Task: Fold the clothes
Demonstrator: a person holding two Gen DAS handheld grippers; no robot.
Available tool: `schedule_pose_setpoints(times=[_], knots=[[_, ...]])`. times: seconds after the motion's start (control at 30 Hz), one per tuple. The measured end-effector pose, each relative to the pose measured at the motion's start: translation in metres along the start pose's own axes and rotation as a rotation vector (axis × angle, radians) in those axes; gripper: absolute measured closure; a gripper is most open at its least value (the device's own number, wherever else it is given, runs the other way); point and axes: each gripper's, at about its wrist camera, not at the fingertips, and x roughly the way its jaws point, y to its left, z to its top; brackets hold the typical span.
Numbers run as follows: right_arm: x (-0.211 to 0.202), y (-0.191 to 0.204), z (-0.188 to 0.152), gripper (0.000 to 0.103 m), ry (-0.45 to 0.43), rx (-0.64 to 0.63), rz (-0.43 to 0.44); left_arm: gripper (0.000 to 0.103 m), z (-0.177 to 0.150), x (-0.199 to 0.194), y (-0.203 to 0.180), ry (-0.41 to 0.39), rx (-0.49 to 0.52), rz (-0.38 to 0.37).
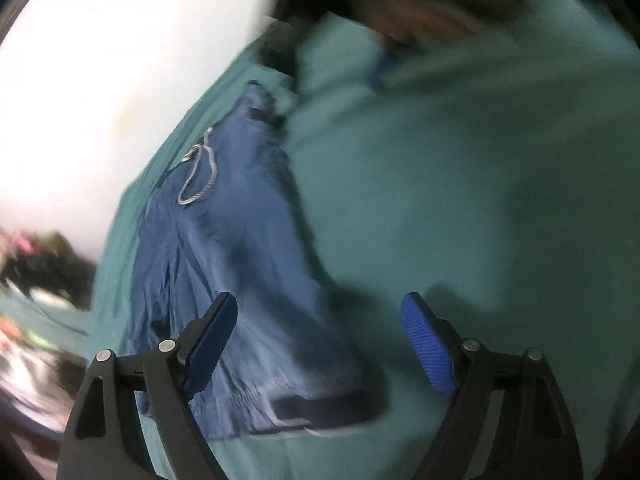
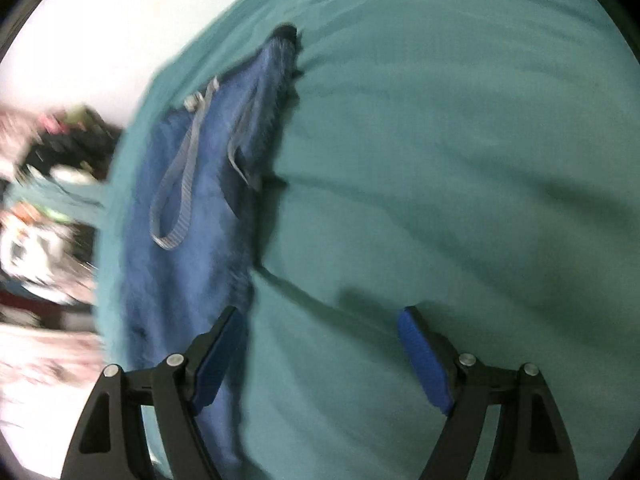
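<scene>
Blue shorts (image 1: 240, 264) with a pale drawstring (image 1: 200, 172) lie folded lengthwise on a teal sheet (image 1: 460, 200). My left gripper (image 1: 320, 312) is open and empty above the hem end of the shorts, which has a dark band (image 1: 320, 404). In the right wrist view the same shorts (image 2: 192, 220) and the drawstring (image 2: 176, 196) lie left of centre on the teal sheet (image 2: 440, 160). My right gripper (image 2: 320, 320) is open and empty, its left finger (image 2: 216, 360) over the shorts' edge. Both views are blurred by motion.
A pile of mixed clothes (image 1: 36, 280) lies at the left past the sheet's edge and shows in the right wrist view (image 2: 44, 200) too. A white wall (image 1: 100, 80) stands behind. A blurred hand and the other gripper (image 1: 400, 12) show at the top of the left wrist view.
</scene>
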Motion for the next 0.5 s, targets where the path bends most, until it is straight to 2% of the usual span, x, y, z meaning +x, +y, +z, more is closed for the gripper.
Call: schedule_pose_setpoints(times=[0.07, 0.1, 0.13, 0.23, 0.33, 0.43, 0.5], knots=[[0.007, -0.008, 0.016, 0.024, 0.017, 0.074, 0.127, 0.015, -0.008, 0.009, -0.01, 0.027, 0.031, 0.042], [0.014, -0.012, 0.026, 0.024, 0.029, 0.11, 0.181, 0.006, -0.011, 0.01, -0.005, 0.015, 0.004, 0.058], [0.02, -0.014, 0.036, 0.024, 0.028, 0.136, 0.211, 0.001, -0.011, 0.013, 0.0, 0.027, -0.019, 0.078], [0.039, -0.02, 0.065, 0.024, 0.0, 0.194, 0.296, 0.0, -0.001, 0.029, 0.004, 0.064, -0.036, 0.039], [0.055, -0.013, 0.091, 0.024, -0.042, 0.218, 0.394, 0.0, -0.003, 0.036, 0.013, 0.067, -0.044, 0.02], [0.06, 0.005, 0.106, 0.024, -0.065, 0.147, 0.433, 0.0, -0.007, 0.033, 0.02, 0.051, -0.052, -0.017], [0.073, 0.016, 0.116, 0.024, -0.045, 0.126, 0.419, 0.0, -0.005, 0.039, 0.022, 0.029, -0.048, 0.007]])
